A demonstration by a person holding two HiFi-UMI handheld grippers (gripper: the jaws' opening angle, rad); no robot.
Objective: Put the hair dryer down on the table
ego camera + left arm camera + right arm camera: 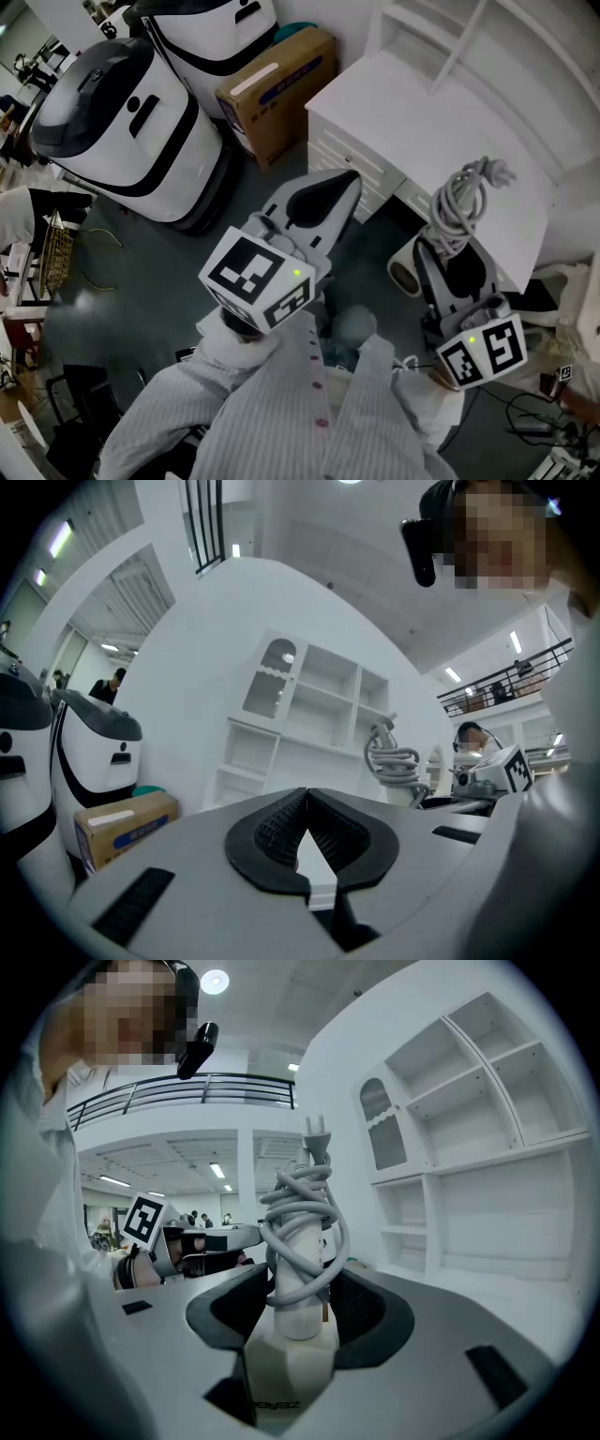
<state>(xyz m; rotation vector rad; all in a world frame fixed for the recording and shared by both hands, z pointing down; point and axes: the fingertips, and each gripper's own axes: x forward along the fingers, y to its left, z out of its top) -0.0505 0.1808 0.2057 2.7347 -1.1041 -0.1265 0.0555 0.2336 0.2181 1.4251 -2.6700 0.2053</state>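
Since right gripper point(298, 1288) clamps hair dryer point(300, 1227) by its cord-wound handle, lower it flat onto table point(375, 94), clear of its edge. Left gripper point(307, 803) (jaws together, empty): beside table.

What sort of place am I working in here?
Probably a robotics lab or test hall: robot-like white machines stand beside a cardboard box, plus a white shelving unit and an upper-floor railing.
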